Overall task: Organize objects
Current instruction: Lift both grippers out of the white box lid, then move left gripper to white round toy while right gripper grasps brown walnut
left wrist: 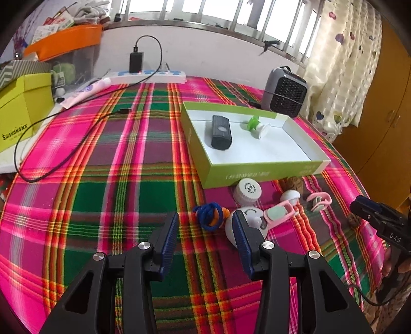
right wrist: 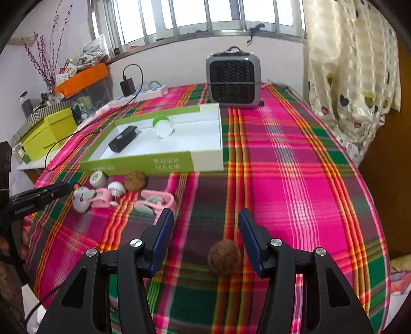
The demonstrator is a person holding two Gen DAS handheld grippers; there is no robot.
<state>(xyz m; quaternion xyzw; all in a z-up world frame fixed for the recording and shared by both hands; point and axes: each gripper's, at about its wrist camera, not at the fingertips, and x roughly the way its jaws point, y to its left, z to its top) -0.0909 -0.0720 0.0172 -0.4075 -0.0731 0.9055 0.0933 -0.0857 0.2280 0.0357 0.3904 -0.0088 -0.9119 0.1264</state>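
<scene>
Overhead, barred windows [right wrist: 205, 15] light the plaid tablecloth [right wrist: 282, 154]; both claws, left [left wrist: 208, 226] and right [right wrist: 205, 223], gape empty.

The left wrist camera looked forward and down past its own left gripper [left wrist: 205, 223], low over the plaid tablecloth [left wrist: 102, 179], facing the window. The right wrist camera sat further right, aimed the same way past the right gripper [right wrist: 205, 221]. Both caught the green box [left wrist: 257, 169] [right wrist: 154, 164], the heater [left wrist: 285, 90] [right wrist: 232, 79], and each other's gripper at the frame's edge.
</scene>
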